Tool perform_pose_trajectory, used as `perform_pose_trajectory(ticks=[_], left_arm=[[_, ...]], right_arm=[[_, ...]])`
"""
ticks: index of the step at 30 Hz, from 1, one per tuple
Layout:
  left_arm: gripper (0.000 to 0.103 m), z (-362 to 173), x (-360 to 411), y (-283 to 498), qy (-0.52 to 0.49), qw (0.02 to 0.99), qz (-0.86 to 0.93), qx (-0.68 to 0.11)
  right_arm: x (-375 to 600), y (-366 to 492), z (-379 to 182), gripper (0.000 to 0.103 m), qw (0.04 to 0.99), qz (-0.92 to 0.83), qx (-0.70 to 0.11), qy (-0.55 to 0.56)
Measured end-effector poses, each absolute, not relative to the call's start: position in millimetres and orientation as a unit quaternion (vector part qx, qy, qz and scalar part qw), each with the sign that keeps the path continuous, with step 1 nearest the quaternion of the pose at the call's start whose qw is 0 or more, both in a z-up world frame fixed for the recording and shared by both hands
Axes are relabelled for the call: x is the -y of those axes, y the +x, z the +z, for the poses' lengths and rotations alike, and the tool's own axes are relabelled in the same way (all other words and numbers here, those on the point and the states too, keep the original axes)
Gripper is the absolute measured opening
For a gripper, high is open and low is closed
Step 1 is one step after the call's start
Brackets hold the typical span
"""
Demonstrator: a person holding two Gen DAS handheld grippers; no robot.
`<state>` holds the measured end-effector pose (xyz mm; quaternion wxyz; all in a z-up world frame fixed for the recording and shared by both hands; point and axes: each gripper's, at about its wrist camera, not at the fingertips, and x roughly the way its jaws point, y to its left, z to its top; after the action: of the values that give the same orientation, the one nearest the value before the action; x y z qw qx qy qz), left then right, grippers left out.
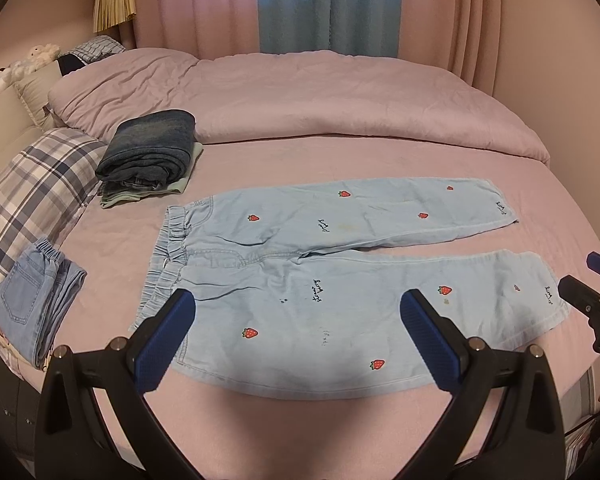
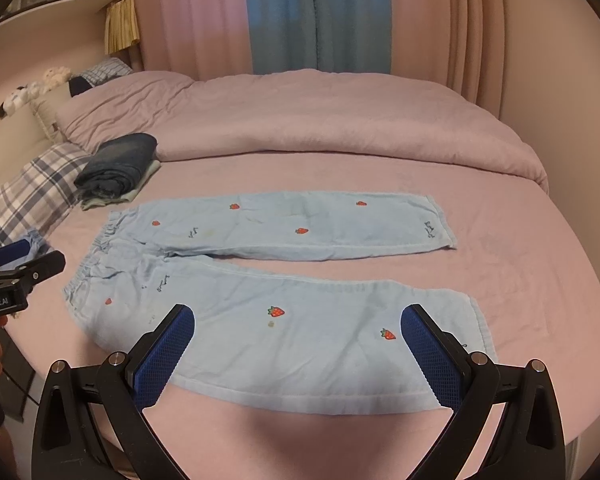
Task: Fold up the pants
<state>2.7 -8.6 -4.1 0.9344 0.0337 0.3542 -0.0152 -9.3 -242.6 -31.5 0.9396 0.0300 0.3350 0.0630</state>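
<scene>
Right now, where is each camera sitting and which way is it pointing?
Left wrist view: on the left gripper, above the bed's near edge, facing the waist half of the light blue pants; its open fingers show, plus the right gripper at the right edge.
Right wrist view: on the right gripper, over the cuff half of the near leg; its open fingers show, plus the left gripper at the left edge.
Both share the pants, the folded dark jeans, the plaid pillow and the curtains.
</scene>
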Motion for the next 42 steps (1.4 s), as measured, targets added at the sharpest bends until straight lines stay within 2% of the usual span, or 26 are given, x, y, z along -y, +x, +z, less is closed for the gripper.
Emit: perform_pose_trajectory(ticks=[14, 42], left_arm=[[0.103, -5.0, 10.6, 4.1, 0.034, 0.932, -0.016, -0.360], [0.103, -7.9, 14.2, 3.5, 0.039, 0.929, -0.020, -0.368]], right_arm=[[245.4, -8.2, -31.6, 0.103, 0.931, 0.067, -0.356, 0.039], [244.8, -10.7, -32.8, 0.103, 0.936, 0.070, -0.341, 0.049]])
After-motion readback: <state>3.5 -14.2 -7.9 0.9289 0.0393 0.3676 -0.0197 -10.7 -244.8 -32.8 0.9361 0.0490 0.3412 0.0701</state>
